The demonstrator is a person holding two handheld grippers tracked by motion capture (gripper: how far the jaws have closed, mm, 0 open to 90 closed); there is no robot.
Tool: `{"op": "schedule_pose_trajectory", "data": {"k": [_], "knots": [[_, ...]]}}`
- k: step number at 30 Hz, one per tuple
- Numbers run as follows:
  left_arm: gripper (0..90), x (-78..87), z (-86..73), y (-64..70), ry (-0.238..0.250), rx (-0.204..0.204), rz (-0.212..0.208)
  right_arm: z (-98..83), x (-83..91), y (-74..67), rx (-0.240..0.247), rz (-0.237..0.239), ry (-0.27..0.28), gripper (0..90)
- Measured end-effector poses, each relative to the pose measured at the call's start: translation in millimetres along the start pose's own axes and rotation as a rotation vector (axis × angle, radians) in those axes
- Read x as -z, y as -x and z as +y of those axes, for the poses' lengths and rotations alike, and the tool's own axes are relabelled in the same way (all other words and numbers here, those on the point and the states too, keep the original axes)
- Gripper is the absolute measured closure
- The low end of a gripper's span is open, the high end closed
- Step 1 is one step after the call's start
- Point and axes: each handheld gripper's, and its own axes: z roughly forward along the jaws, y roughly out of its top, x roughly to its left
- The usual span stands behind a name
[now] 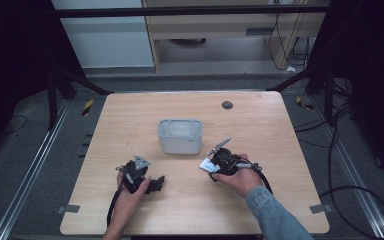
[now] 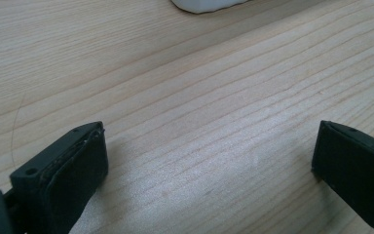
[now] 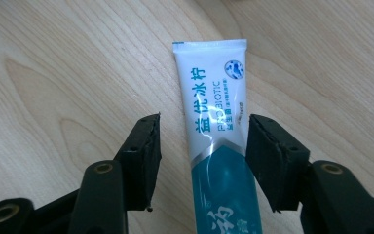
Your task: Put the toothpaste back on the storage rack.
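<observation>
A white and teal toothpaste tube (image 3: 216, 112) lies flat on the wooden table (image 1: 260, 125), its crimped end pointing away from me. My right gripper (image 3: 204, 134) straddles the tube with its jaws on either side; a gap shows at the left pad (image 3: 146, 156), and the right pad (image 3: 268, 156) is nearly against the tube. From above, the right gripper (image 1: 216, 163) is right of centre, with the tube (image 1: 207, 165) poking out to its left. My left gripper (image 1: 155, 183) rests low at the front left, jaws wide apart over bare wood (image 2: 209, 156).
A pale rectangular bin (image 1: 180, 145) stands at the table's centre, just beyond both grippers; its lower edge (image 2: 204, 5) shows in the left gripper view. A small dark round disc (image 1: 227, 105) sits near the far edge. Cables trail on the floor to the right.
</observation>
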Motion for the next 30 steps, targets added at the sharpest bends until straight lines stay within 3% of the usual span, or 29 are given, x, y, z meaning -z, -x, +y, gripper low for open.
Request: {"op": "schedule_pose_trajectory", "data": {"k": [30], "knots": [[0.0, -0.1, 0.1, 0.4, 0.0, 0.004, 0.003, 0.0, -14.0, 13.7, 0.009, 0.028, -0.101, 54.3]]}}
